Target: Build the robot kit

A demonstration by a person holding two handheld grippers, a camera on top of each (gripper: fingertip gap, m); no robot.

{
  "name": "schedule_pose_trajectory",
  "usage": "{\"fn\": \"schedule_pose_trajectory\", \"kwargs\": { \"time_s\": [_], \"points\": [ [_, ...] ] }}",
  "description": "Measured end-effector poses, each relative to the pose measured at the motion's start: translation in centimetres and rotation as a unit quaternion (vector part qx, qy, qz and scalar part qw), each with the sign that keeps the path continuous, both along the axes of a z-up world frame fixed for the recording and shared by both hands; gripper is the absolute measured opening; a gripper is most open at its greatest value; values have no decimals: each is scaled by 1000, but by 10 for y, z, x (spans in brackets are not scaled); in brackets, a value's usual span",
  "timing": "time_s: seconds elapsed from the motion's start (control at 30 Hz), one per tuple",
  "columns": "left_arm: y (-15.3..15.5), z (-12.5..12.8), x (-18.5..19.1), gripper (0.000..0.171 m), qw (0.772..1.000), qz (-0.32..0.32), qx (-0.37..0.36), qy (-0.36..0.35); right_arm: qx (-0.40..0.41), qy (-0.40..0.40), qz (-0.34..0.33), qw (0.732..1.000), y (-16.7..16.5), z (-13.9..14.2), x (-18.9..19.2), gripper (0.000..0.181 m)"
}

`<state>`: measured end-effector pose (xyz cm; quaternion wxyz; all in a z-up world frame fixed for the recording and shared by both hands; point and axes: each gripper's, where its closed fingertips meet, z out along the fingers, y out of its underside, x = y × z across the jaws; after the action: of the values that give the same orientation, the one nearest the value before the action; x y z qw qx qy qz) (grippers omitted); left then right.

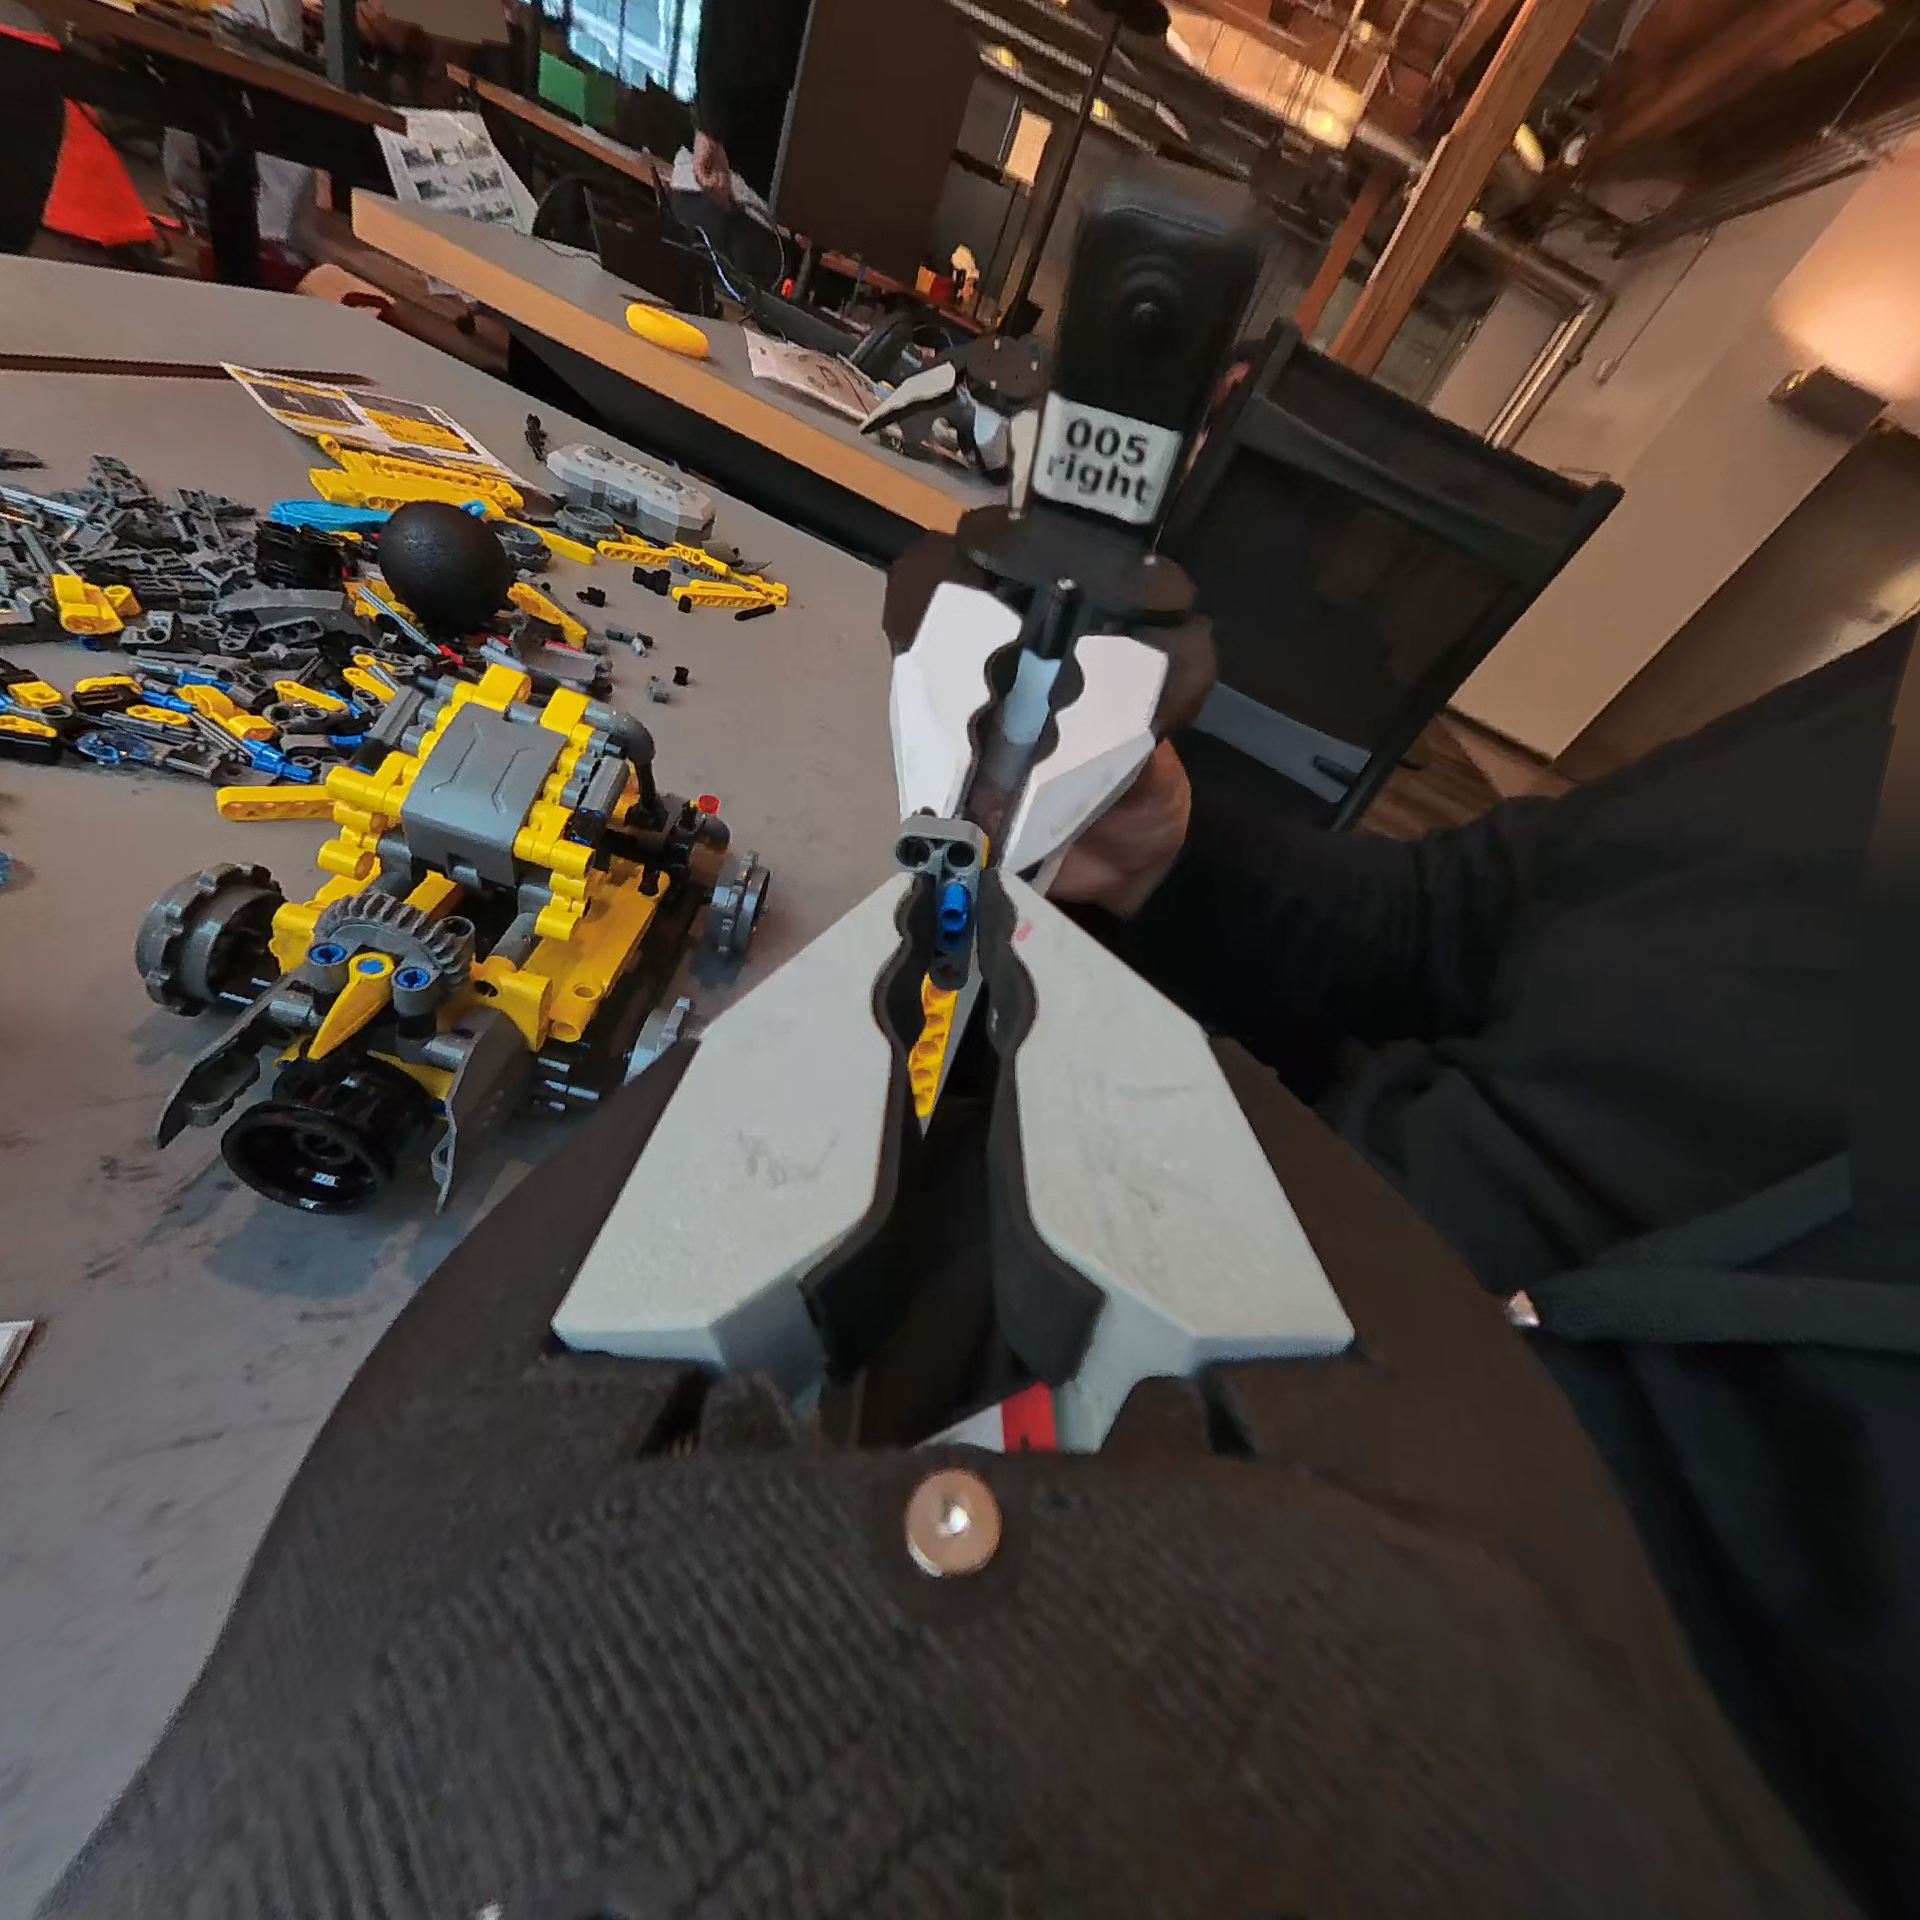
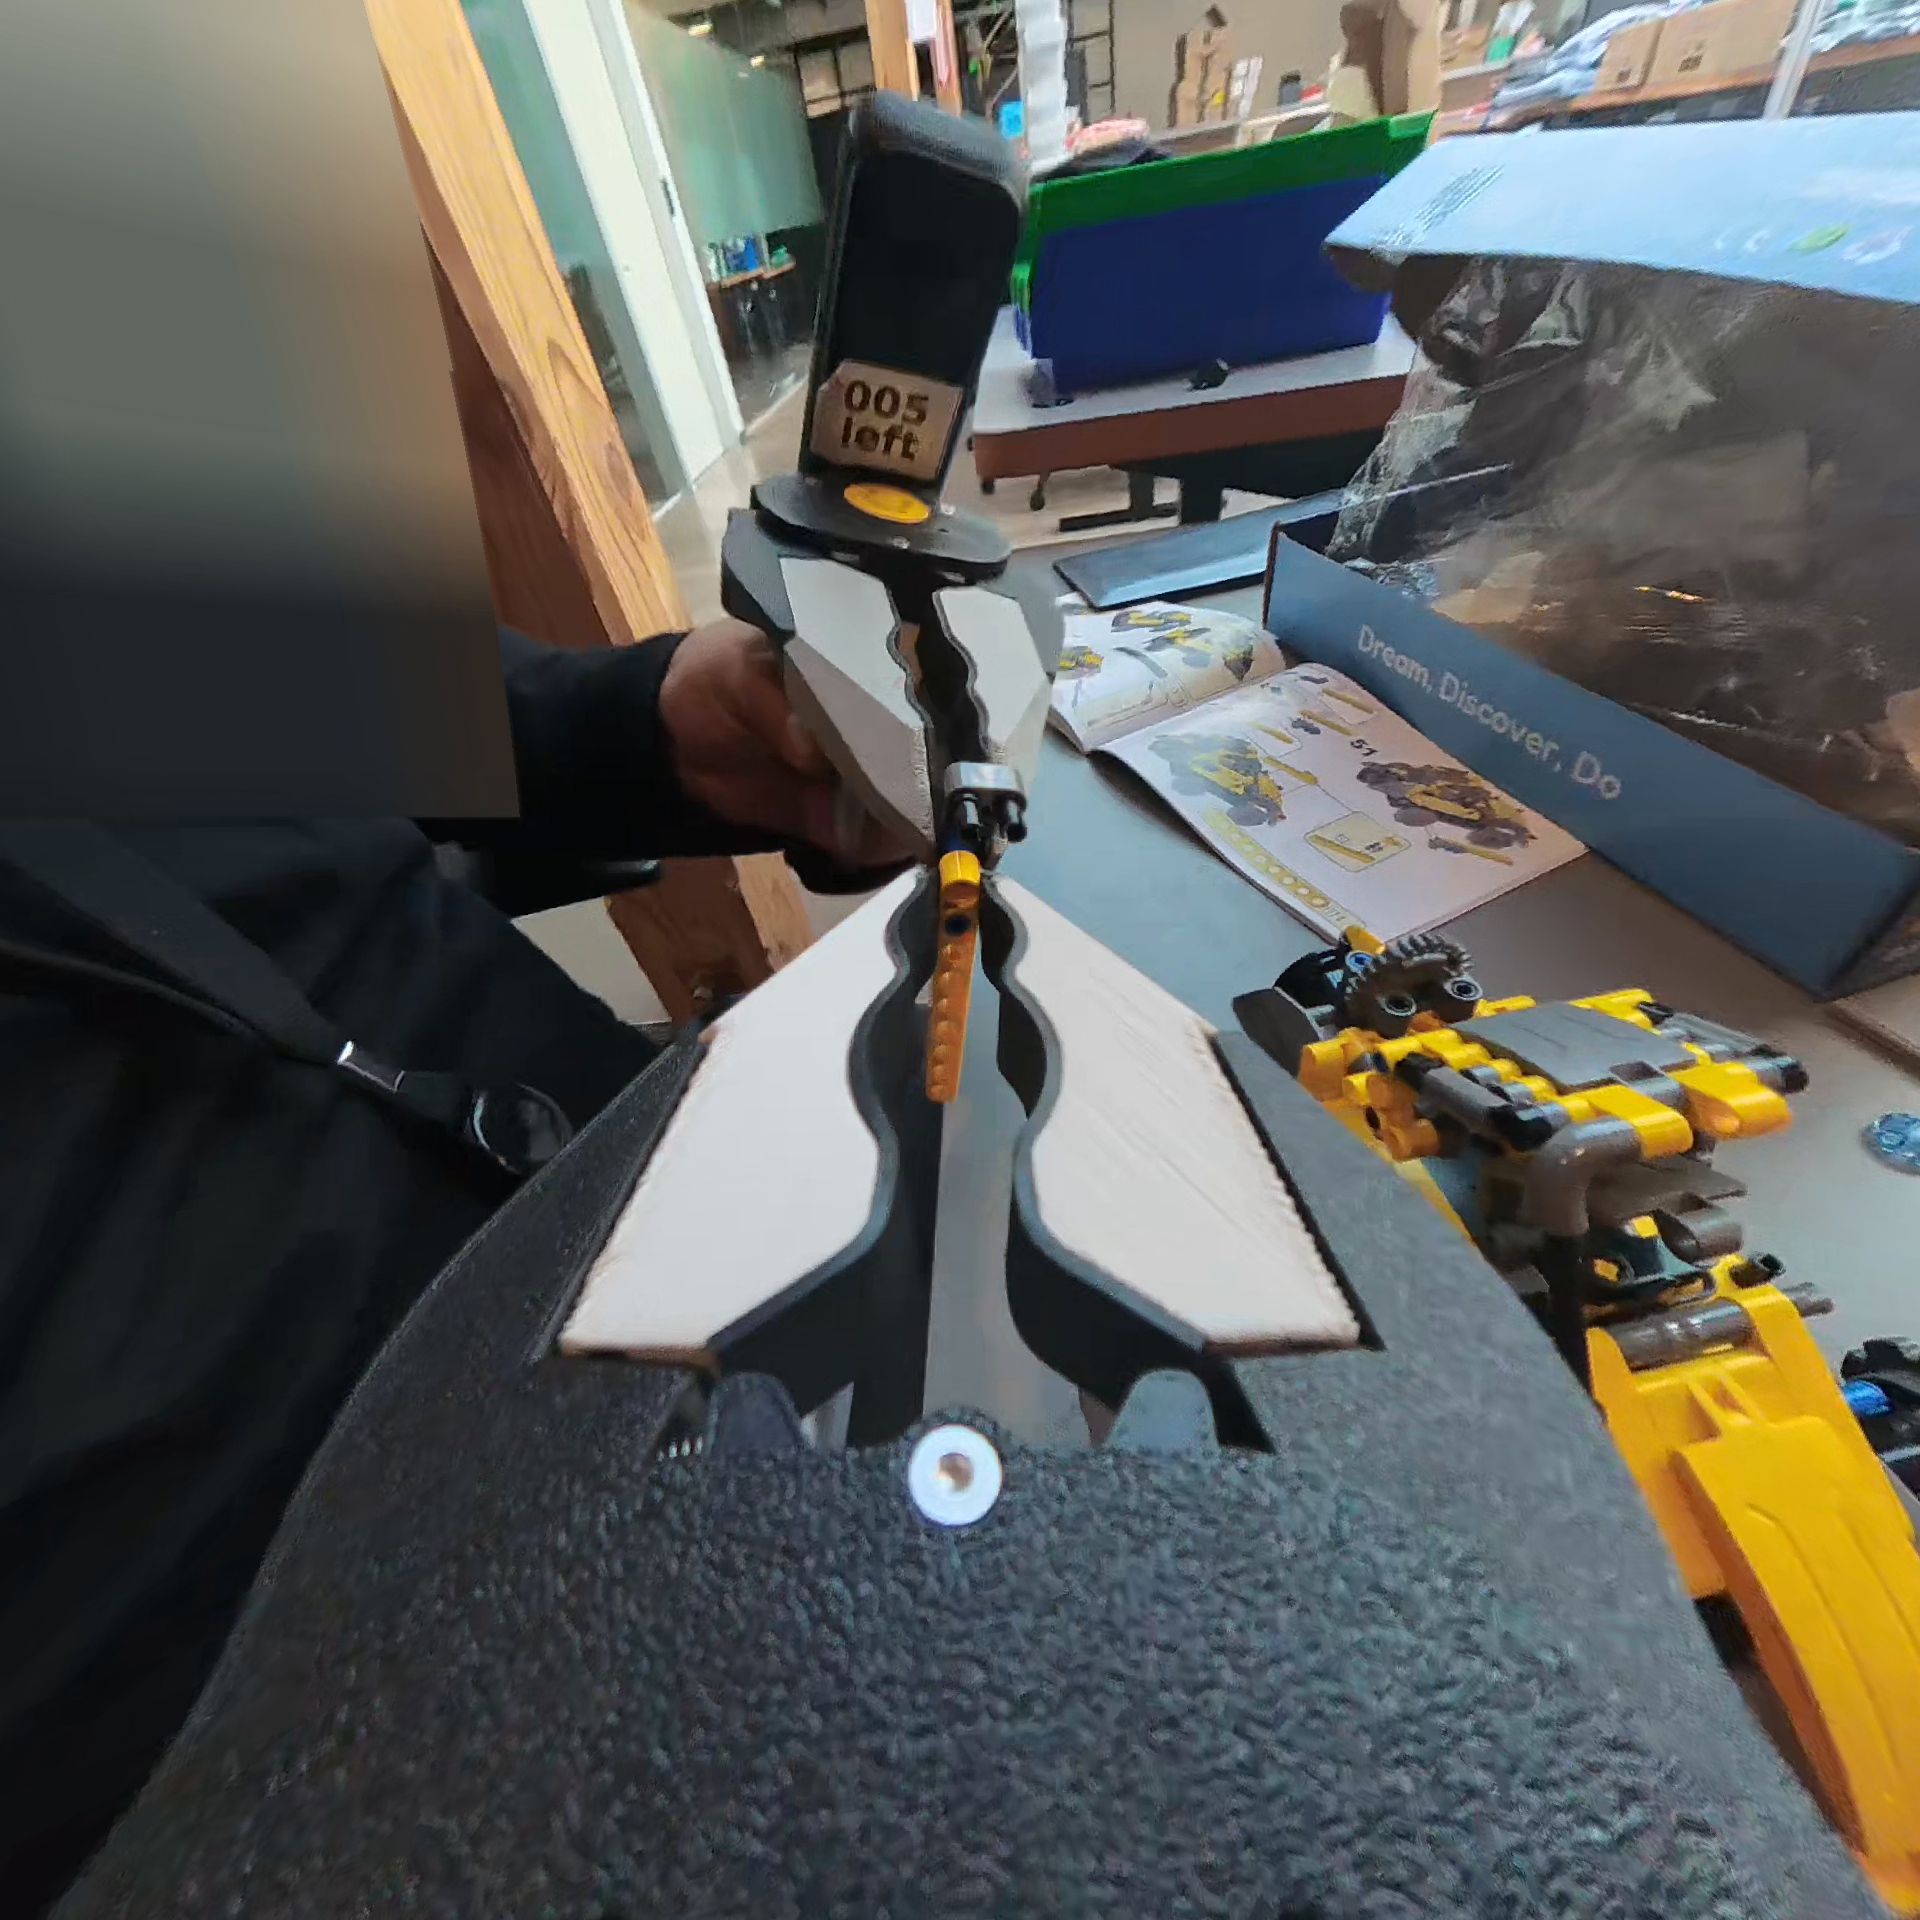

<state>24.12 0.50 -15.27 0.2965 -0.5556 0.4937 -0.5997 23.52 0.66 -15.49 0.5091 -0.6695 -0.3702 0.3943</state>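
The left gripper [image 1: 940,894] has grey fingers [image 1: 779,1122] with black lining. The beam [image 2: 951,997] is yellow. At nine o'clock, the toy vehicle [image 1: 457,914] is yellow, grey and black.

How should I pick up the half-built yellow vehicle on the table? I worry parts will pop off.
Take the yellow vehicle from above, probably, closing across the yellow side beams flanking its grey top panel: that middle block looks densest and flat-sided. Avoid the gear and wheels, which stick out at the ends.
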Motion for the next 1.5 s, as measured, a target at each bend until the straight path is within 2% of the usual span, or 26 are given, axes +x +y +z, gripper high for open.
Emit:
{"fn": "schedule_pose_trajectory", "kwargs": {
  "time_s": [0.1,0.17,0.27,0.37,0.43,0.5,0.57,0.73,0.83,1.0,1.3,1.5],
  "points": [
    [-5,-10,-2,6,999,-17,32,32,-2,-55,23,998,-4,-13,-3,6],
    [-6,-12,-3,6,999,-29,13,29,-14,-56,44,997,-6,-15,-4,6],
    [-7,-26,-6,6,997,-46,20,59,-8,-109,66,992,-7,-31,-9,5],
    [-6,-29,-7,6,997,-59,-9,54,-27,-100,87,991,-6,-35,-12,5],
    [-1,-40,-6,6,996,-50,6,71,-29,-123,78,989,-1,-47,-12,5],
    [1,-44,-6,6,996,-55,-17,68,-37,-115,80,989,1,-50,-12,5],
    [6,-52,-5,6,996,-46,-10,76,-40,-131,69,988,6,-58,-11,5],
    [22,-34,-1,6,998,-10,-57,2,-75,-27,32,996,22,-40,-6,7],
    [24,-18,-3,5,993,-4,-101,-67,-72,38,27,996,21,-22,-1,7],
    [28,-17,-5,5,987,3,-134,-86,-65,96,20,993,18,-11,6,5],
    [18,-7,-4,5,990,9,-108,-92,-67,103,10,992,15,-7,4,5],
    [16,-15,-4,6,992,5,-101,-71,-53,76,9,996,12,-13,2,3]
  ]
}}
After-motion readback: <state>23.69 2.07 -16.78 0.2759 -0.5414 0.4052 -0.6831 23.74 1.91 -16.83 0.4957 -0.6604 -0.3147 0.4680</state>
